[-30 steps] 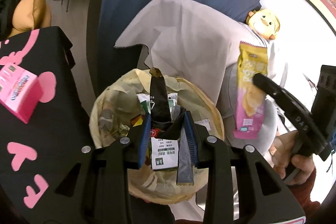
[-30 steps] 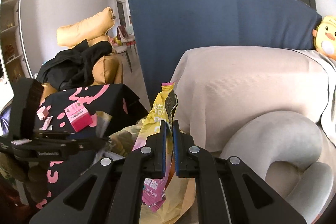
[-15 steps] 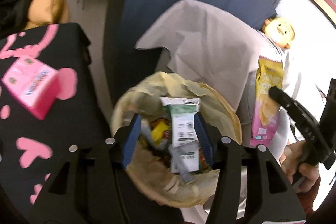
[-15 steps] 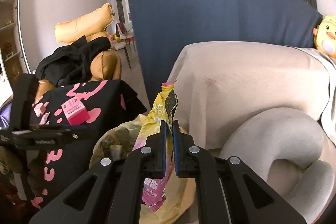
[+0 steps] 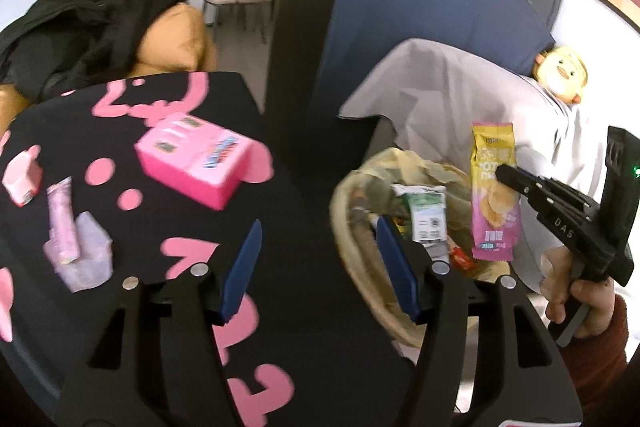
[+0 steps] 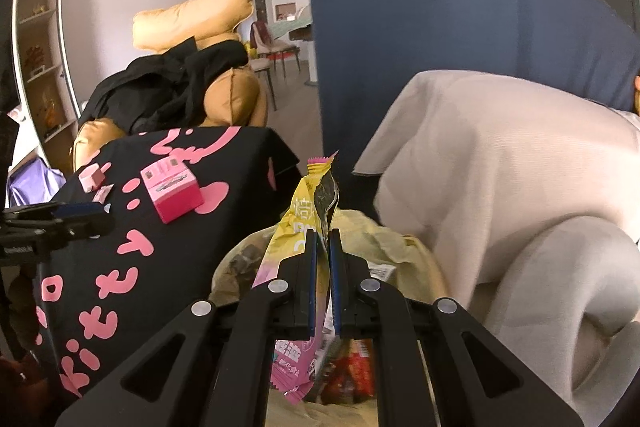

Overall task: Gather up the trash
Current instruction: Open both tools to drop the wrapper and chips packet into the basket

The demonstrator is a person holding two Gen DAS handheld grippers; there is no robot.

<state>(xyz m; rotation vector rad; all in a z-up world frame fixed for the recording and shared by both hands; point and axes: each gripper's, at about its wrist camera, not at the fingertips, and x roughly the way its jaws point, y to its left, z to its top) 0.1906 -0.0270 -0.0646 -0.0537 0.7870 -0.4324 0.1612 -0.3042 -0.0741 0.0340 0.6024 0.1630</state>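
My left gripper point(image 5: 316, 231) is open and empty, over the edge of the black table beside the trash bin. The bin point(image 5: 348, 227) is lined with a yellowish bag and holds several wrappers, a green-and-white one point(image 5: 424, 215) on top. My right gripper point(image 6: 324, 239) is shut on a yellow-and-pink snack wrapper point(image 6: 300, 227) and holds it upright over the bin point(image 6: 384, 235). In the left wrist view the right gripper point(image 5: 504, 173) and its wrapper point(image 5: 492, 195) hang above the bin's right side.
A black tablecloth with pink marks point(image 5: 160, 187) carries a pink box point(image 5: 196, 163), a small pink carton point(image 5: 22, 179) and a lilac tube and wrapper point(image 5: 72, 243). A grey covered sofa point(image 6: 500, 167) and a blue panel point(image 6: 440, 27) stand behind the bin.
My left gripper let go of the dark and white wrappers into the bin, opened wide and swung left over the table. My right gripper has kept the snack wrapper over the bin.
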